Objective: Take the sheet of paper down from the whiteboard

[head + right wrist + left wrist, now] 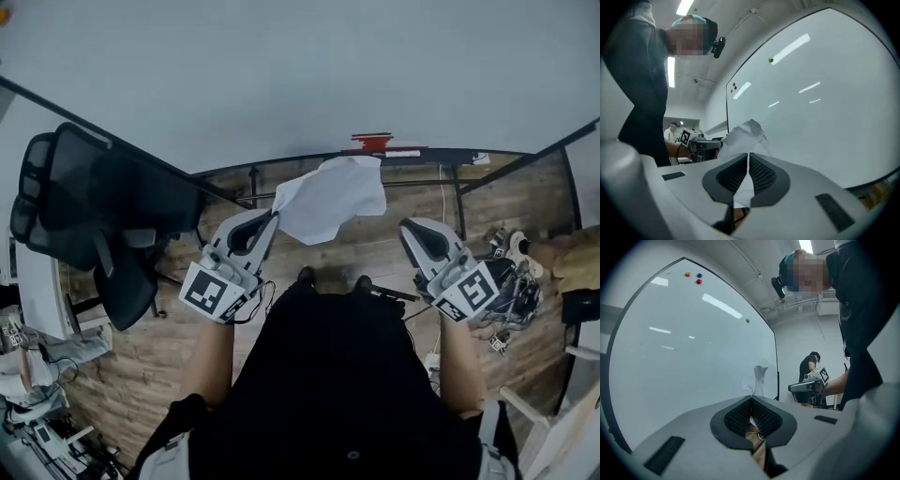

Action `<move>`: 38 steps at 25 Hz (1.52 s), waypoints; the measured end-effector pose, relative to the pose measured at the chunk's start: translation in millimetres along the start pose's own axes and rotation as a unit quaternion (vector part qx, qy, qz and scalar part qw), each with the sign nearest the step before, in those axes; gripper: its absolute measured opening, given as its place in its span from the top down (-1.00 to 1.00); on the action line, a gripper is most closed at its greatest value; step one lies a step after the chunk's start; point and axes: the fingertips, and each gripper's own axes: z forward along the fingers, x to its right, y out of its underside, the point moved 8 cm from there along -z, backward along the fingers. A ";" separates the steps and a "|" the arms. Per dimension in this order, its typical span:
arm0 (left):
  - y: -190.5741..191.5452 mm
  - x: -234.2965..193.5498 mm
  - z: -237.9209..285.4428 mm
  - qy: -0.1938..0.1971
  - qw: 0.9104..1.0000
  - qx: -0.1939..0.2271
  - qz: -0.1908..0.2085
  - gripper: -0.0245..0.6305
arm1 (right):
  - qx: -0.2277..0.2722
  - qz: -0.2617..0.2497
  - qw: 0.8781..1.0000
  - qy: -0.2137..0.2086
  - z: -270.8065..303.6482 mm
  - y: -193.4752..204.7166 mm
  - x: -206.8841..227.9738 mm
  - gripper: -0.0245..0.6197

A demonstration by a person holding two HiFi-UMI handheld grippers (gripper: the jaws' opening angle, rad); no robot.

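White paper [330,199], crumpled, hangs pinched in the left gripper [271,218] before the whiteboard [281,75]. The right gripper [406,228] is clenched, seemingly empty, above the wood-plank floor [131,375].

Head view steeply down, gripper views close along jaws, both apparently sharing whiteboard [693,357]

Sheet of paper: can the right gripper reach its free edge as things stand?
Probably yes. The sheet of paper hangs from the left gripper, and only open air separates it from the right gripper, whose jaws are together and must open first.
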 end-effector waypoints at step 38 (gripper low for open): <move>75.6 123.1 27.4 0.017 0.996 -0.054 -0.064 0.88 | -0.057 0.000 0.998 -0.038 -60.6 40.8 0.5 0.84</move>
